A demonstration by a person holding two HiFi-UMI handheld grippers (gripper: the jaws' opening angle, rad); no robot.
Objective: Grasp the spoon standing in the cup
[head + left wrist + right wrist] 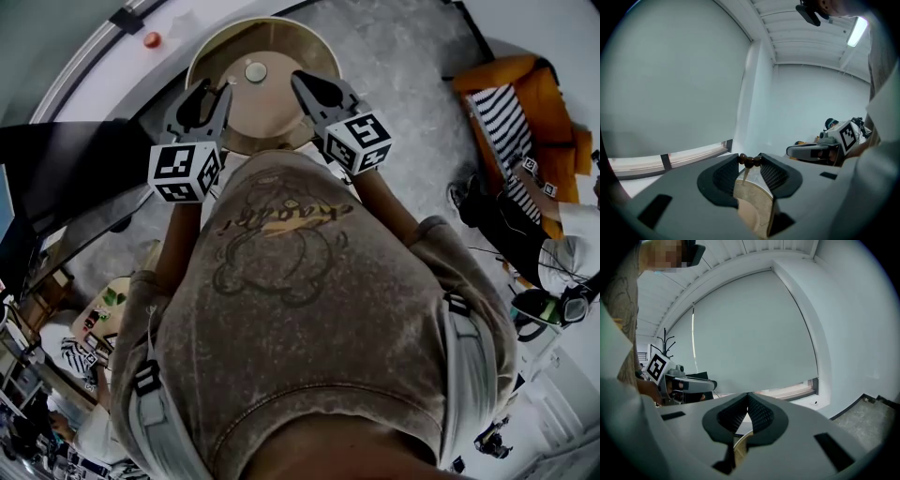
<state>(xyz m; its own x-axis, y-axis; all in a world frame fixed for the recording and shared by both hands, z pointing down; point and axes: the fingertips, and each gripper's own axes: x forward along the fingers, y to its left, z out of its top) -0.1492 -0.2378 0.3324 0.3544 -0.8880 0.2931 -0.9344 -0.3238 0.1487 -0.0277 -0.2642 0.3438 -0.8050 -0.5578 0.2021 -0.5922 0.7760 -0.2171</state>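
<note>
In the left gripper view a spoon's brown beaded handle end [750, 161] sits pinched between the tips of my left gripper [750, 165], and its pale stem [745, 174] hangs down from there. In the head view that left gripper [214, 97] hovers over the near left part of a round tan table [281, 117]. A small pale cup [255, 70] stands on the table a little beyond it. My right gripper [314, 92] hangs over the table's right side, jaws together and holding nothing. The right gripper view shows its tips [748, 396] meeting.
The table has a raised rim [220, 37]. A white curved ledge with a red button [151, 39] runs behind it. An orange chair with striped cloth [511, 103] and a seated person [525, 220] are on the grey floor at right. Dark furniture [56, 178] stands at left.
</note>
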